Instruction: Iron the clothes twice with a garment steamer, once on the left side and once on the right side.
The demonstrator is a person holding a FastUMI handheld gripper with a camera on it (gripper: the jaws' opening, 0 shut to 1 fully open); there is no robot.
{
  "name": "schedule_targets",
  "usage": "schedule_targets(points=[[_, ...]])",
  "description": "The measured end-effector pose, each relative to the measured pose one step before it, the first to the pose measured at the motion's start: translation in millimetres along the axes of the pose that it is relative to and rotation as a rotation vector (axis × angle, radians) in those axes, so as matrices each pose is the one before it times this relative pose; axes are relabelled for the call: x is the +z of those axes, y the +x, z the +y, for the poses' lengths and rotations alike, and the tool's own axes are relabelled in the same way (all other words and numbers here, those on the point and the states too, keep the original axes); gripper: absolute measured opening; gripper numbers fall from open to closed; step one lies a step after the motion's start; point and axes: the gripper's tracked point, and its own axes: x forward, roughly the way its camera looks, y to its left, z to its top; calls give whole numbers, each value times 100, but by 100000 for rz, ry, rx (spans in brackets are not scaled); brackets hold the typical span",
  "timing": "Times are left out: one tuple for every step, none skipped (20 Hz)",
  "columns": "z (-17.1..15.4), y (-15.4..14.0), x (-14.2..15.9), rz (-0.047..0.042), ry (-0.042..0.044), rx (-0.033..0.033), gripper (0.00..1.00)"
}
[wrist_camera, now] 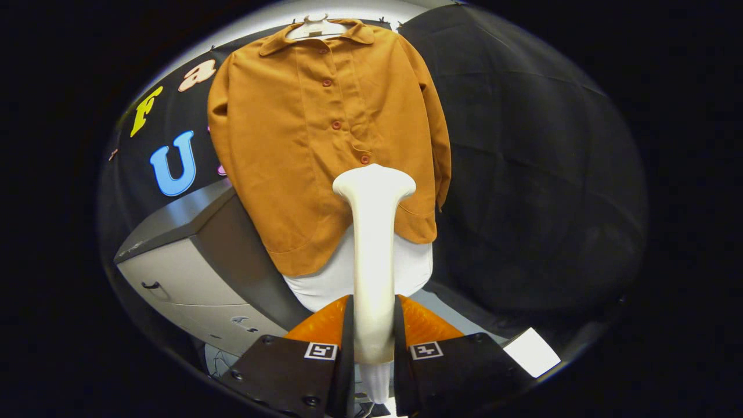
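Clamped in the tool (373, 331) is a cream garment steamer (373, 255): both fingers press against the lower part of its handle, one on each side, so the handle stands upright between them and rises ahead of them to a broad flared head. That head sits in front of the lower part of a rust-orange shirt (325, 139), close to the bottom of the button placket; whether the head touches the cloth cannot be told from this angle. Buttoned up the front, the shirt hangs on a white hanger (316, 28) against the black cloth wall (534, 174), its collar at the top and both sleeves falling straight down at the sides. Below the curved hem a white cloth or panel (325, 281) shows behind the steamer's handle. Left of the shirt and lower down stands a grey cabinet (186, 261) with a dark top and a small handle on its pale front. A small white card (531, 351) lies just right of the fingers.
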Motion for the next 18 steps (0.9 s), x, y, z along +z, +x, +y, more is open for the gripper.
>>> schedule_targets(points=[[890, -727, 1137, -2978, -926, 868, 30], [765, -803, 1308, -3361, -341, 1151, 30], [857, -678, 1462, -3030, -356, 942, 31], [844, -676, 1517, -2706, -822, 863, 30], [1401, -1135, 1669, -3050, -1177, 494, 30], [833, -606, 1673, -2662, -780, 746, 31], [991, -477, 1595, -2289, -73, 1239, 30], [938, -589, 1400, -2298, 134, 1431, 30], [1037, -468, 1444, -1711, -594, 962, 30], [886, -357, 1389, -2020, -815, 490, 30], [961, -322, 1484, -1786, -771, 427, 30], [1073, -203, 1409, -1663, -350, 936, 30], [1144, -308, 1488, -1609, -311, 1154, 30], [1170, -126, 1293, -1403, -562, 1206, 30], [1150, -103, 1399, -1460, -589, 921, 30], [997, -244, 1258, -1692, -605, 866, 30], [1084, -121, 1257, -1728, -459, 1015, 30], [1202, -144, 1005, -1778, -424, 1329, 30]])
